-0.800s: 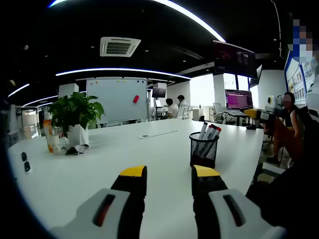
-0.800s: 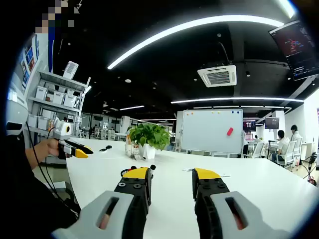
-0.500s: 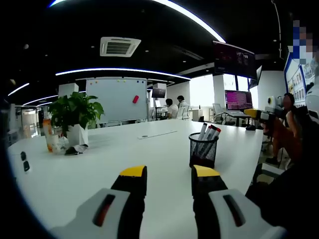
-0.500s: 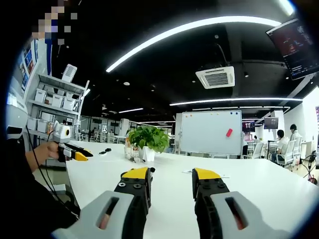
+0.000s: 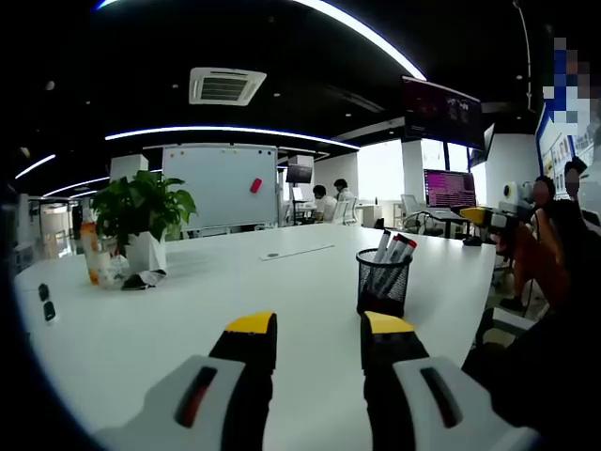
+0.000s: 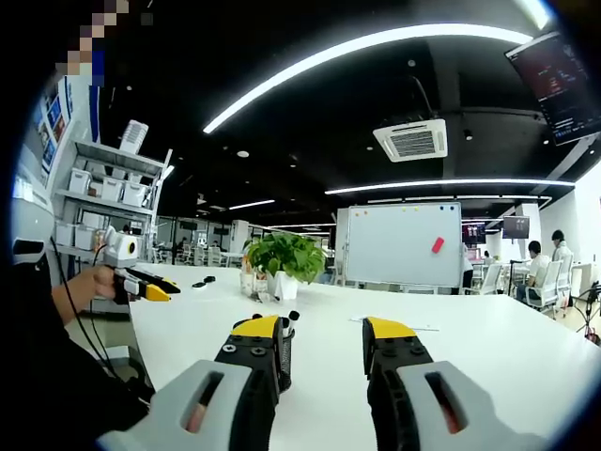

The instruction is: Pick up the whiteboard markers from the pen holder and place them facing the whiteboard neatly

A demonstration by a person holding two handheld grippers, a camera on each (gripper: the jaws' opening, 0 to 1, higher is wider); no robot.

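Note:
A black mesh pen holder (image 5: 382, 283) stands on the white table (image 5: 188, 301), with several whiteboard markers (image 5: 394, 249) sticking up out of it. My left gripper (image 5: 319, 331) is open and empty, a short way in front of the holder, which sits just above its right jaw. The whiteboard (image 5: 221, 186) stands beyond the table's far side. My right gripper (image 6: 322, 333) is also open and empty. In the right gripper view the pen holder (image 6: 285, 344) peeks out beside the left jaw, marker tips (image 6: 293, 317) above it, and the whiteboard (image 6: 404, 244) is far ahead.
A potted plant (image 5: 141, 214), an orange bottle (image 5: 91, 256) and small dark items sit at the table's left. A paper sheet (image 5: 296, 252) lies mid-table. People sit at desks with monitors (image 5: 449, 186) behind. Shelves (image 6: 103, 188) stand at the left in the right gripper view.
The right gripper view has shifted a little, so the pen holder now shows more beside its left jaw. The left gripper view is nearly unchanged. Both grippers stay open.

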